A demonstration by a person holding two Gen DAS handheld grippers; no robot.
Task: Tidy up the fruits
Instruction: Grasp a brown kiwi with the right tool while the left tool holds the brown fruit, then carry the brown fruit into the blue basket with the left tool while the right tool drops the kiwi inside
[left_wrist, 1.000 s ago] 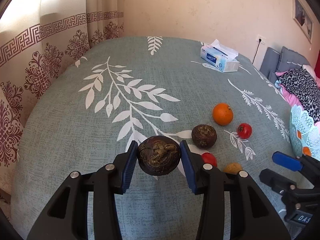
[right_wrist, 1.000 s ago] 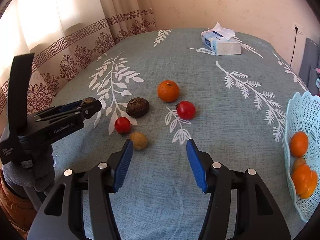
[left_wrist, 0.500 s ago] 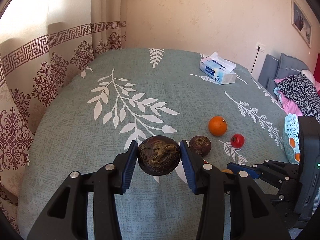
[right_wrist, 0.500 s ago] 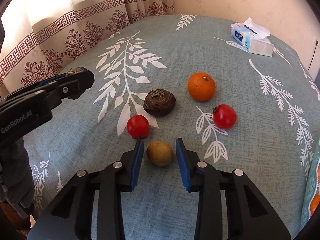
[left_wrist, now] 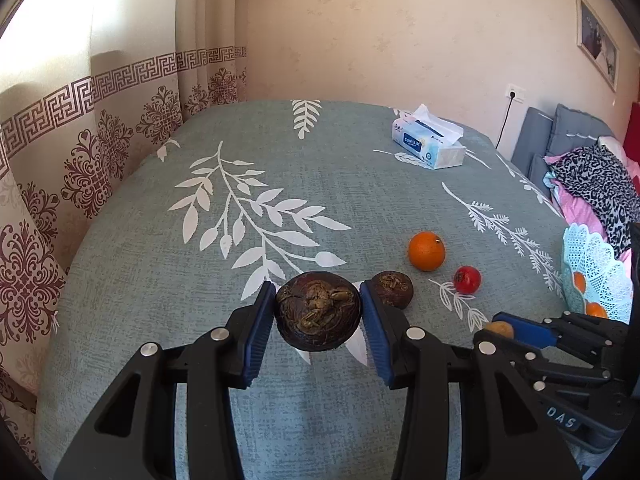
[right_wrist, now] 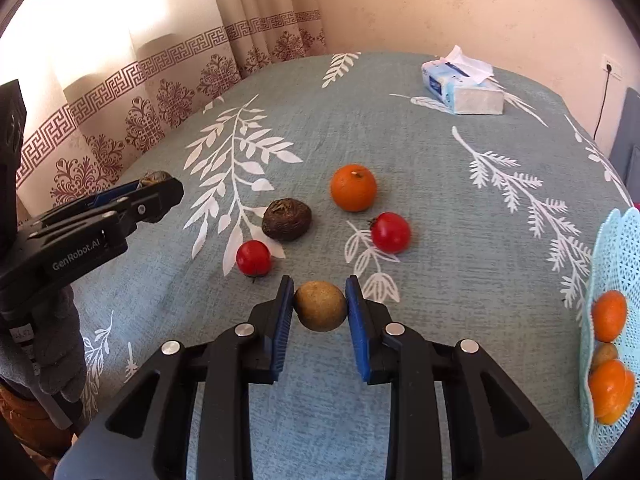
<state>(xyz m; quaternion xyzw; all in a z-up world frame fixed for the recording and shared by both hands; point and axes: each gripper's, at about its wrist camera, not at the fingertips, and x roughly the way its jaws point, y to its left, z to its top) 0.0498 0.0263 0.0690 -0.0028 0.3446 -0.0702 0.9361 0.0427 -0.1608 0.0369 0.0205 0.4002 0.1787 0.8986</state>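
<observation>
Both hand-held grippers clamped | left [left_wrist: 318, 312]: dark fruit [left_wrist: 318, 311], unchanged | right [right_wrist: 320, 307]: newly gripping tan fruit [right_wrist: 320, 306]

The left gripper [left_wrist: 318, 312] is clamping a dark brown wrinkled fruit [left_wrist: 318, 310] between its blue pads [left_wrist: 260, 332], holding it lifted, with both jaws pressing against its sides. The right gripper [right_wrist: 320, 308] is gripping a small tan round fruit [right_wrist: 320, 306], its blue pads [right_wrist: 282, 320] touching the fruit on either side. In the right wrist view, the left gripper is reaching in from the left edge, and a grey-gloved hand [right_wrist: 48, 344] is gripping its handle below.
</observation>
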